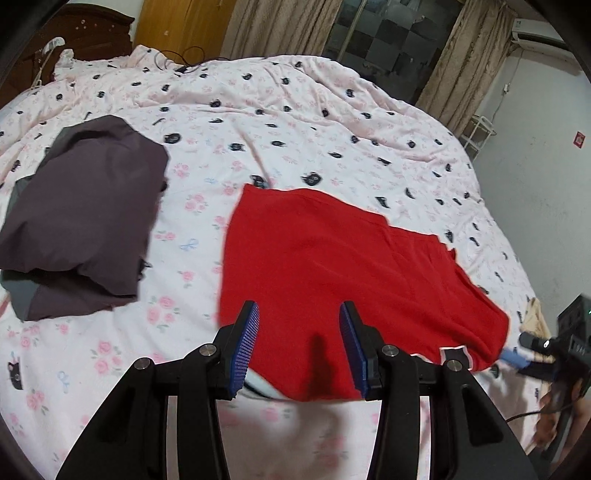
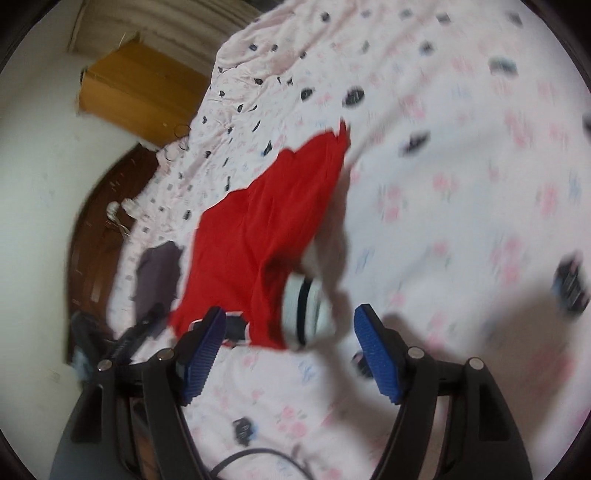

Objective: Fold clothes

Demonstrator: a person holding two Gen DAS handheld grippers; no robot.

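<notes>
A red garment (image 1: 332,258) lies partly folded on the pink patterned bedspread (image 1: 295,110). Its white and dark striped trim (image 2: 303,299) shows at the near edge. My left gripper (image 1: 299,314) is open and empty, its blue pads just over the garment's near edge. My right gripper (image 2: 290,321) is open and empty near the striped trim; it also shows at the far right of the left wrist view (image 1: 532,350). The right wrist view is blurred.
A folded dark purple-grey garment (image 1: 85,214) lies on the bed to the left of the red one. A dark wooden headboard (image 1: 74,29) stands at the far end. Curtains (image 1: 461,55) and a wall lie beyond the bed's right side.
</notes>
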